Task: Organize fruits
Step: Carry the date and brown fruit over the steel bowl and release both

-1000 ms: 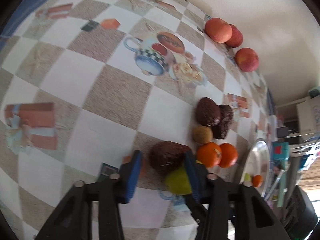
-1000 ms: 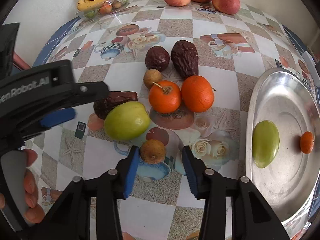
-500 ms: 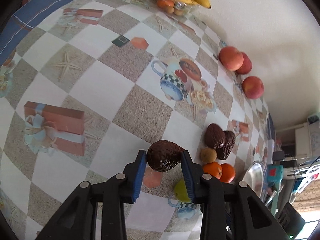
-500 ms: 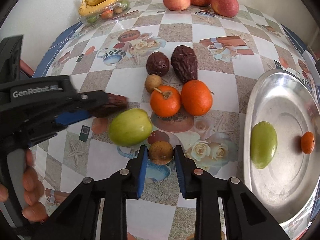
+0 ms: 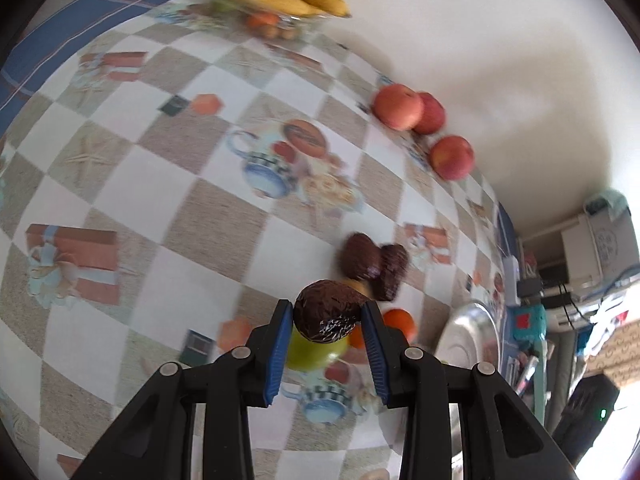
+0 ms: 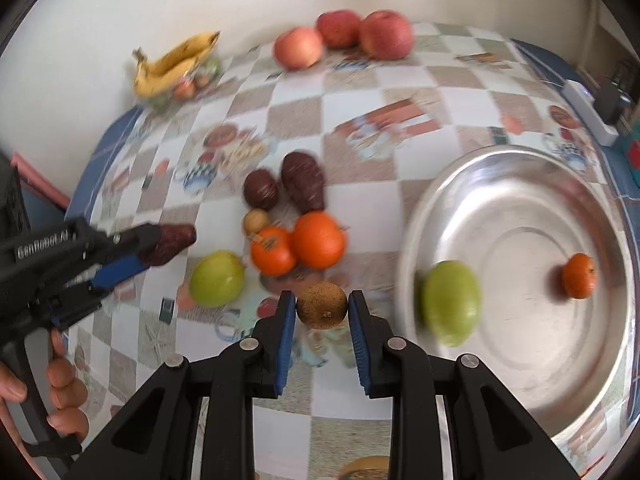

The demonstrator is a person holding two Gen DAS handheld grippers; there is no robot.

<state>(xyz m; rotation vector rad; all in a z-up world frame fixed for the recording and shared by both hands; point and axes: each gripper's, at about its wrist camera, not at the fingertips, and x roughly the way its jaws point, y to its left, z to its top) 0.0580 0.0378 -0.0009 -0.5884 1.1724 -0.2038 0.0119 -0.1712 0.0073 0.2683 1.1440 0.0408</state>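
My left gripper (image 5: 326, 318) is shut on a dark brown wrinkled fruit (image 5: 326, 312) and holds it above the table; the right wrist view shows that gripper (image 6: 132, 254) at the left with the same fruit (image 6: 170, 242). My right gripper (image 6: 322, 306) is shut on a small round brown fruit (image 6: 322, 306), lifted off the cloth. Below lie a green fruit (image 6: 216, 278), two oranges (image 6: 298, 246), two more dark fruits (image 6: 286, 184) and a small tan fruit (image 6: 256, 220). The steel tray (image 6: 520, 216) at the right holds a green fruit (image 6: 452, 302) and a small orange (image 6: 579, 275).
Three red apples (image 6: 344, 36) and a clear box under bananas (image 6: 174, 64) stand along the white wall at the back. The chequered tablecloth (image 5: 132, 192) spreads to the left. A person's hand (image 6: 60, 384) grips the left tool. Clutter stands beyond the table's right edge.
Both grippers closed on their fruits and lifted them off the table. The right gripper swung right toward the tray; the left rose with the dark fruit.
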